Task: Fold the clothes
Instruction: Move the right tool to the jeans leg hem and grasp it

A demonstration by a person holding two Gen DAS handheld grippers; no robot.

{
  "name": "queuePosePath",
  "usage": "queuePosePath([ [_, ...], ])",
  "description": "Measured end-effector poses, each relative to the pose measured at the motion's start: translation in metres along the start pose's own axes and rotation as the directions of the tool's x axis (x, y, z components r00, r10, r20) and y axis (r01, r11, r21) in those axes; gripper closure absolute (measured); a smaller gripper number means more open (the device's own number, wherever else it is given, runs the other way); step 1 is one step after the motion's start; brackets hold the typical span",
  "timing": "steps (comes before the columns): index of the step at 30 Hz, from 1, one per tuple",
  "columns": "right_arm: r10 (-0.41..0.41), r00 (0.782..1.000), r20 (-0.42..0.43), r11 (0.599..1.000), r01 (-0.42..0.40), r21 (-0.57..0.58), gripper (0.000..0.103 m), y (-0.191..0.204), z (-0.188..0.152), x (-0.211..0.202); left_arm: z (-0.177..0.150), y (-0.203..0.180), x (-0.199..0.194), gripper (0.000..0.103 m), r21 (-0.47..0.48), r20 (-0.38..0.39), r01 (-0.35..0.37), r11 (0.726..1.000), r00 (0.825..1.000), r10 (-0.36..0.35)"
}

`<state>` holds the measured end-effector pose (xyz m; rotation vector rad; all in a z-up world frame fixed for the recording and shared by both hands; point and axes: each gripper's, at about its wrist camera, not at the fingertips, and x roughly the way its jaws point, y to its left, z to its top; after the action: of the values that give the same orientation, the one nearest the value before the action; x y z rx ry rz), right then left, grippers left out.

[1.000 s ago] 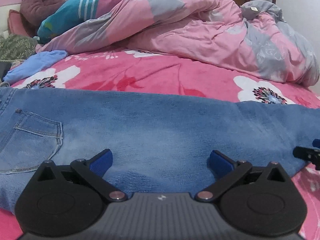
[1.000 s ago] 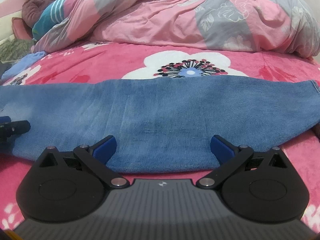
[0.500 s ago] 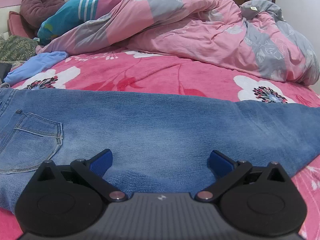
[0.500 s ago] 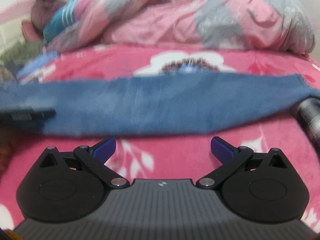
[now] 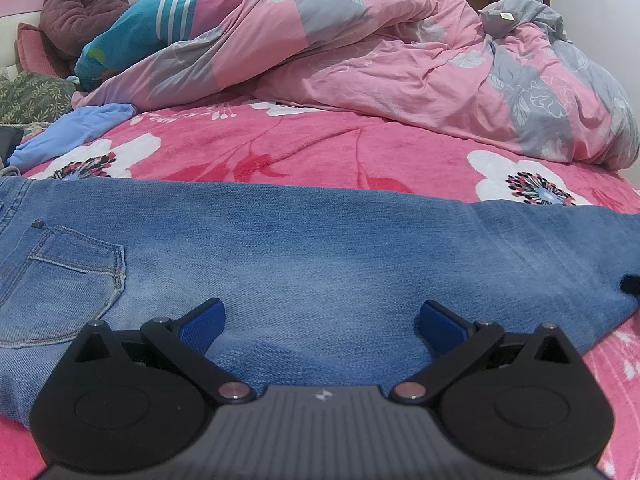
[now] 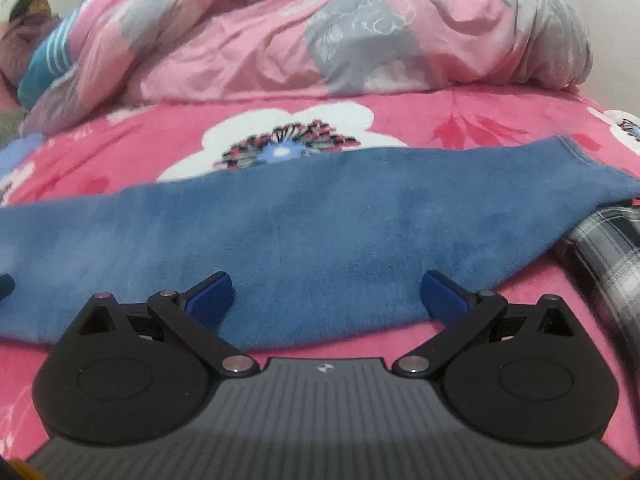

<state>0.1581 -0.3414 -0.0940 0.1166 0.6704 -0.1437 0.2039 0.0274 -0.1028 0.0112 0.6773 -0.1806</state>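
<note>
On the far left of the left wrist view, a person in a maroon padded jacket [image 5: 82,8] sits at the head of the bed, beside a dark leaf-patterned cushion [image 5: 32,96] and a light blue garment [image 5: 76,130] lying on the pink floral bedspread [image 5: 280,148]. A rumpled pink and grey quilt [image 5: 400,72] is heaped across the back of the bed. Nearer, the blue jeans [image 5: 300,248] lie flat and stretched sideways across the bedspread, back pocket [image 5: 60,280] at the left, leg running off to the right. The left tongs [image 5: 322,320] sit low over the denim near its near edge, blue pads spread wide, nothing between them.

Further right, in the slightly blurred right wrist view, the same leg of the jeans [image 6: 320,240] narrows to its hem [image 6: 576,152] at the right, lying over a white flower print on the bedspread [image 6: 440,112]. The right tongs [image 6: 326,300] are also spread wide and empty, their pads just over the near edge of the denim. At the right edge, a black and white plaid fabric [image 6: 608,248] lies just beside the hem end.
</note>
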Motion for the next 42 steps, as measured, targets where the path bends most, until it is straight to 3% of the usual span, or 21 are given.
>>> queuePosePath([
  [10, 0.053, 0.999, 0.003, 0.997, -0.053, 0.064, 0.001, -0.005, -0.038, -0.05, 0.0, 0.0, 0.0, 0.0, 0.0, 0.002, 0.001, 1.0, 1.0, -0.001],
  [13, 0.073, 0.997, 0.027, 0.984, -0.076, 0.162, 0.001, -0.021, -0.041, -0.057, -0.001, 0.0, 0.0, 0.0, 0.0, 0.002, 0.001, 1.0, 1.0, -0.001],
  [16, 0.098, 0.993, 0.073, 0.933, -0.117, 0.34, 0.002, -0.047, -0.034, -0.05, -0.001, -0.001, 0.0, 0.0, 0.0, 0.002, 0.0, 1.0, 1.0, 0.0],
  [22, 0.07, 0.982, 0.173, 0.758, -0.165, 0.63, 0.001, -0.097, -0.017, -0.007, -0.001, -0.001, 0.0, 0.0, -0.001, 0.002, 0.0, 1.0, 1.0, 0.0],
  [30, -0.039, 0.981, 0.19, 0.795, -0.085, 0.601, 0.001, -0.093, 0.003, 0.027, 0.0, -0.001, 0.0, 0.0, -0.001, 0.001, 0.0, 1.0, 1.0, 0.0],
  [33, -0.068, 0.978, 0.197, 0.798, -0.065, 0.599, 0.008, -0.094, 0.004, 0.027, 0.0, -0.001, 0.0, 0.0, -0.001, 0.001, 0.001, 1.0, 1.0, -0.001],
  [36, -0.105, 0.973, 0.206, 0.794, -0.043, 0.607, 0.023, -0.095, 0.0, 0.025, 0.0, 0.0, 0.0, 0.0, -0.001, 0.001, 0.001, 1.0, 1.0, -0.001],
  [42, -0.123, 0.966, 0.229, 0.742, -0.063, 0.667, 0.054, -0.107, -0.008, 0.025, 0.0, 0.0, 0.0, 0.0, -0.001, 0.001, 0.001, 1.0, 1.0, -0.001],
])
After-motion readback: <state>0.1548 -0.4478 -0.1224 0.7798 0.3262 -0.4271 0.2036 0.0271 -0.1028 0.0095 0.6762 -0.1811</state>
